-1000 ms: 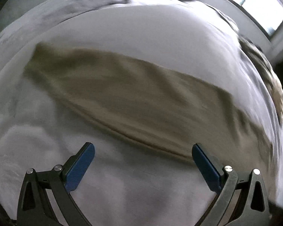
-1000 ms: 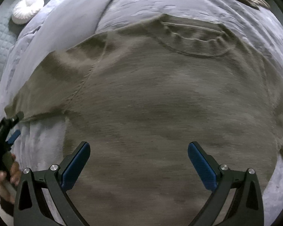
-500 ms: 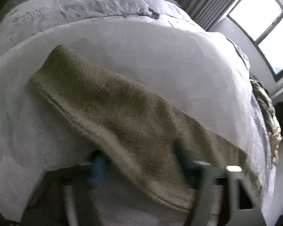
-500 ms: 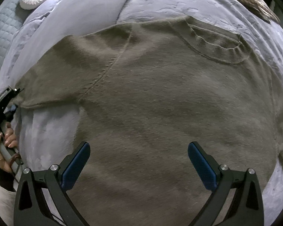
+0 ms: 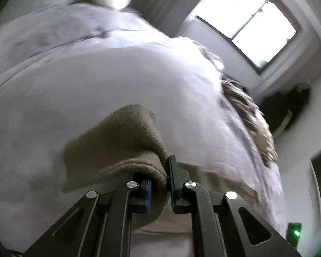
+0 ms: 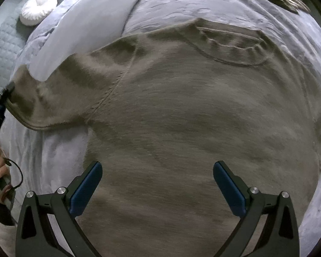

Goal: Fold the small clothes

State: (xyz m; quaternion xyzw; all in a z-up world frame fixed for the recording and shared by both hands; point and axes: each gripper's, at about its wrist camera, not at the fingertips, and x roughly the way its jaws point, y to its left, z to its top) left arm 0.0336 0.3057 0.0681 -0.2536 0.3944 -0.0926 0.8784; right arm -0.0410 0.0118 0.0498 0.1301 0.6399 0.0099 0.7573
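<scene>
A: What are the fingers doing?

B: The left gripper (image 5: 159, 184) has its fingers pressed together on the cuff end of the sweater (image 6: 192, 117), with the olive knit bunched between the pads and lifted off the bed (image 5: 96, 75). The right gripper (image 6: 157, 184) hovers over the sweater's body, fingers spread wide and holding nothing.

A: Where does the sweater lie?

B: Spread flat on the grey bed cover, neckline (image 6: 229, 47) toward the far side. Its sleeve (image 6: 75, 90) runs out to the left gripper at the edge of the right wrist view.

A: How far along is the folding?

B: Barely begun, I'd judge. Only the first sleeve is raised; the body shows no fold yet. Both sleeves and the body fold remain.

A: Any containers?

B: None visible. Just a round white cushion (image 6: 38, 9) and a woven throw (image 5: 252, 120) on the bed.
</scene>
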